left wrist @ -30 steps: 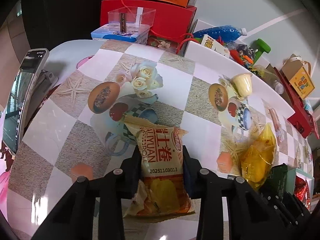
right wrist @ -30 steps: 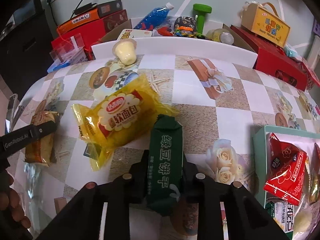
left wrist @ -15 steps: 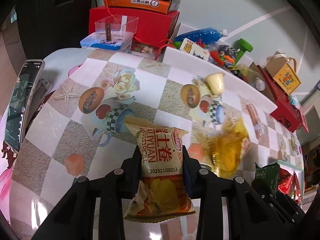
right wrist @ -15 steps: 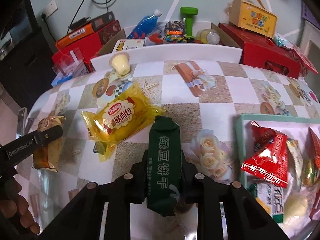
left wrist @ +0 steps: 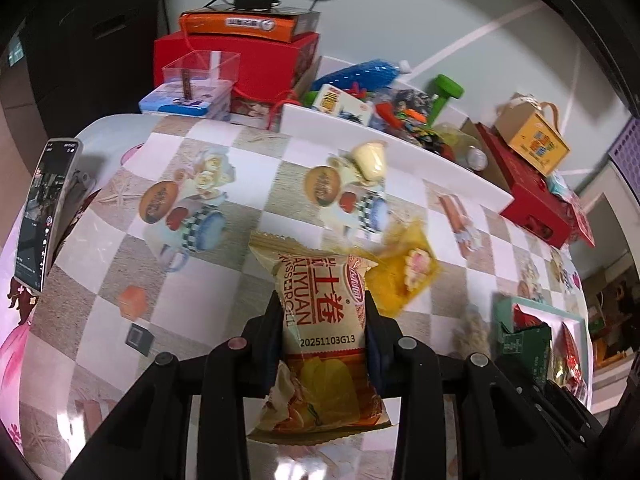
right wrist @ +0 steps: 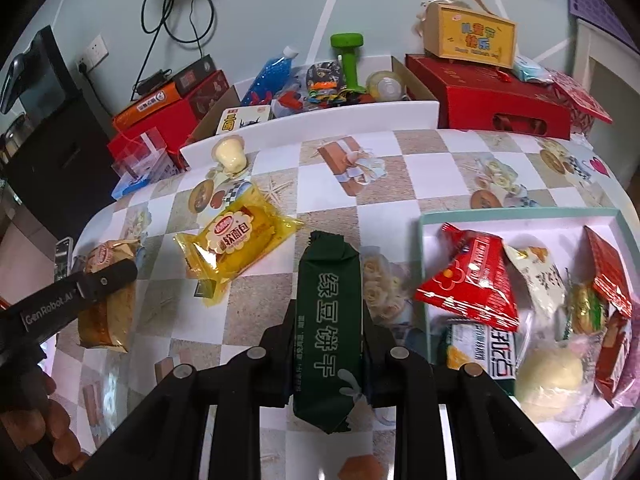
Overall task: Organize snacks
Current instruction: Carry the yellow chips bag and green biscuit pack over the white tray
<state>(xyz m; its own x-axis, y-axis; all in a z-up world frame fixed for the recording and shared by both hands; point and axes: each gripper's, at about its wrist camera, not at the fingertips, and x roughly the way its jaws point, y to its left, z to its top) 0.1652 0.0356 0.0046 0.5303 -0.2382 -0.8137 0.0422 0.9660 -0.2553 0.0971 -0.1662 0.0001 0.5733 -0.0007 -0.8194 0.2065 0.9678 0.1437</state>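
My left gripper is shut on a tan and orange snack roll packet, held above the checked tablecloth. It also shows in the right wrist view. My right gripper is shut on a dark green biscuit packet, just left of a mint-rimmed tray that holds several snacks, among them a red packet. A yellow bread packet lies on the table between the grippers. A pale jelly cup stands at the table's far edge.
A white board borders the table's back. Behind it are red boxes, a green dumbbell, a blue bottle and a yellow gift box. A phone stands at the left edge.
Both grippers have moved to the right with their packets. The tray has come further into the right wrist view and the yellow bread packet now sits closer to the left gripper.
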